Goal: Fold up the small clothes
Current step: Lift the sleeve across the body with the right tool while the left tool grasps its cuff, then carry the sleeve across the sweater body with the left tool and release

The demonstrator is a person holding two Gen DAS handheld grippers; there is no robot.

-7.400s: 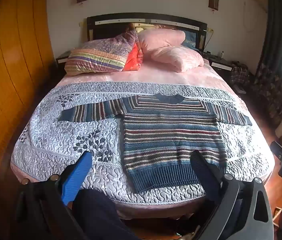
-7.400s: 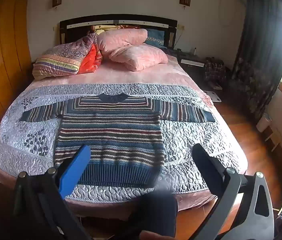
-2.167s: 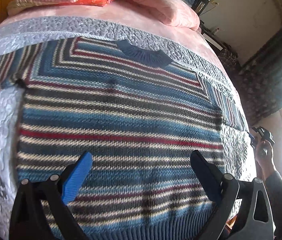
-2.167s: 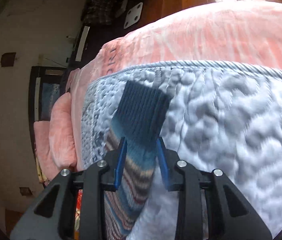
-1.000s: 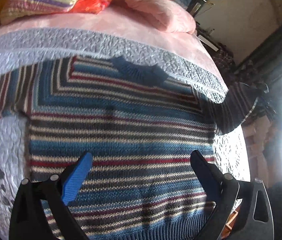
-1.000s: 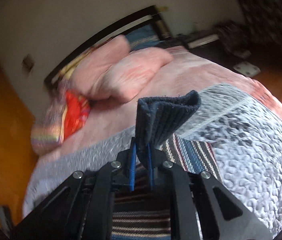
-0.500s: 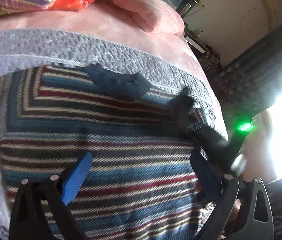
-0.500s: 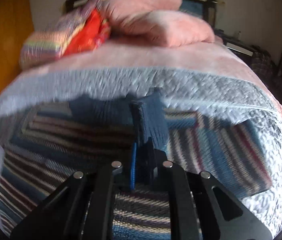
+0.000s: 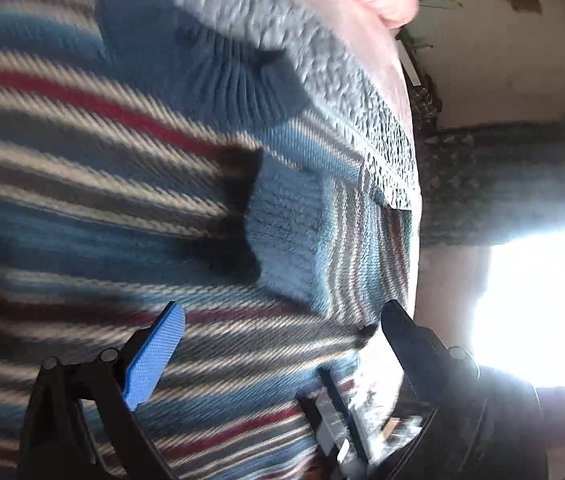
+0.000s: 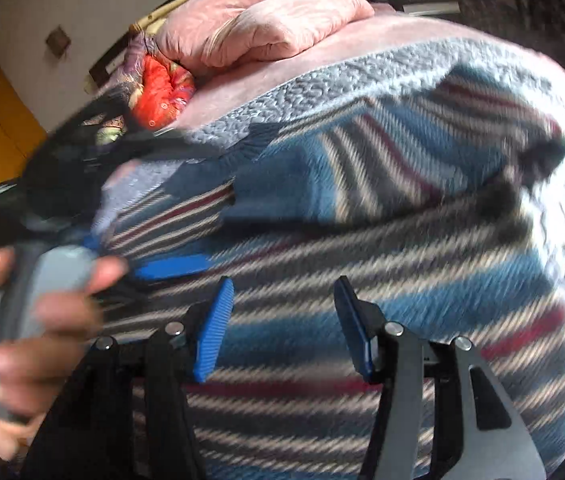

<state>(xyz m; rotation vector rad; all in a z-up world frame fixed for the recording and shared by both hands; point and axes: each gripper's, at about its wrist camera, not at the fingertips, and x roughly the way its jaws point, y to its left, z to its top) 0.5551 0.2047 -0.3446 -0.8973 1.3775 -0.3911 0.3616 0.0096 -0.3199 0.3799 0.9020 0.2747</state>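
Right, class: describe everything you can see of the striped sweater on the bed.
The striped sweater is a chunky knit in blue, white, grey and dark red bands, with a ribbed navy collar. It lies flat on the grey quilted bedspread. One sleeve is folded inward across the chest, its ribbed cuff resting below the collar. Both the left gripper and right gripper hover open above it, gripping nothing.

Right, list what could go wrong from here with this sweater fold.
1. The folded sleeve lies loosely humped across the sweater, with the right gripper open above it; it may slide back or bunch.
2. The left gripper and right gripper are close together over the chest, so they could bump.
3. Both views are motion-blurred; a fast next grasp could catch the quilt instead.
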